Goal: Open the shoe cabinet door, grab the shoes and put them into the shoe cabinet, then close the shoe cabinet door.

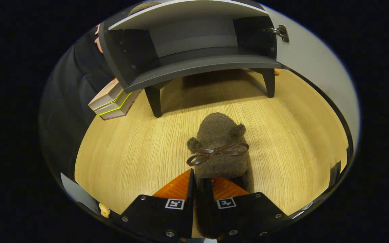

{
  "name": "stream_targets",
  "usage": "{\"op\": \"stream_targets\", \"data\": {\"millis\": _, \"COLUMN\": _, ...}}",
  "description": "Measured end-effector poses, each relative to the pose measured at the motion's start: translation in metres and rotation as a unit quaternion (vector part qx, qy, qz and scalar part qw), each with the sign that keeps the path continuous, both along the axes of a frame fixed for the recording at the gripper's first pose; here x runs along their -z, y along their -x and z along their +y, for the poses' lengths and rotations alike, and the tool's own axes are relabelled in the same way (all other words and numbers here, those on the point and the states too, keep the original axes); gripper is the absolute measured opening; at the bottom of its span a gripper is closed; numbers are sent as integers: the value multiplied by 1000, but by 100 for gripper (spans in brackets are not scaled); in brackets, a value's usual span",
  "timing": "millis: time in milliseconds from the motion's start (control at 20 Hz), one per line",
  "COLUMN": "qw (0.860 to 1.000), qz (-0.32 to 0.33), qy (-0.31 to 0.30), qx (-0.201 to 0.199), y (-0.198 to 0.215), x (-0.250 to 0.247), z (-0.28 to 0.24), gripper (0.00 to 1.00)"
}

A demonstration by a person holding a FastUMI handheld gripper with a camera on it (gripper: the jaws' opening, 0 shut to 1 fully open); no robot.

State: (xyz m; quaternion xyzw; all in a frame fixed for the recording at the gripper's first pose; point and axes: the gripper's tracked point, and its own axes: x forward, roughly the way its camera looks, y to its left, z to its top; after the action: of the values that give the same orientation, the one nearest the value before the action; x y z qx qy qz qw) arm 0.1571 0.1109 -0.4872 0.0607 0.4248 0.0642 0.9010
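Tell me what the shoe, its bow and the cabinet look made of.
Shoe, pinched at its rim between the gripper fingers: brown fuzzy fleece, nubby pile. Bow: thin glossy strap, perhaps leather. Cabinet: smooth matte dark-grey board, likely laminate; door open, metal hinge.

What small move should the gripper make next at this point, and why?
Probably lift the slipper slightly and carry it forward toward the open cabinet. The gripper looks closed on the slipper's near edge, orange fingers pinching it, and the door is swung open, the shelf bare. The shelf sits above the floor on legs, so the slipper must rise first.
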Motion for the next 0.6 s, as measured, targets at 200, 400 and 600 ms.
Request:
{"op": "stream_targets", "data": {"millis": 200, "qw": 1000, "qz": -16, "qy": -1, "qx": 11, "y": -21, "x": 5, "z": 3, "gripper": 15}}
{"op": "stream_targets", "data": {"millis": 400, "qw": 1000, "qz": -23, "qy": -6, "qx": 9, "y": -17, "x": -7, "z": 1, "gripper": 5}}
{"op": "stream_targets", "data": {"millis": 600, "qw": 999, "qz": -32, "qy": -2, "qx": 4, "y": -8, "x": -34, "z": -7, "gripper": 5}}
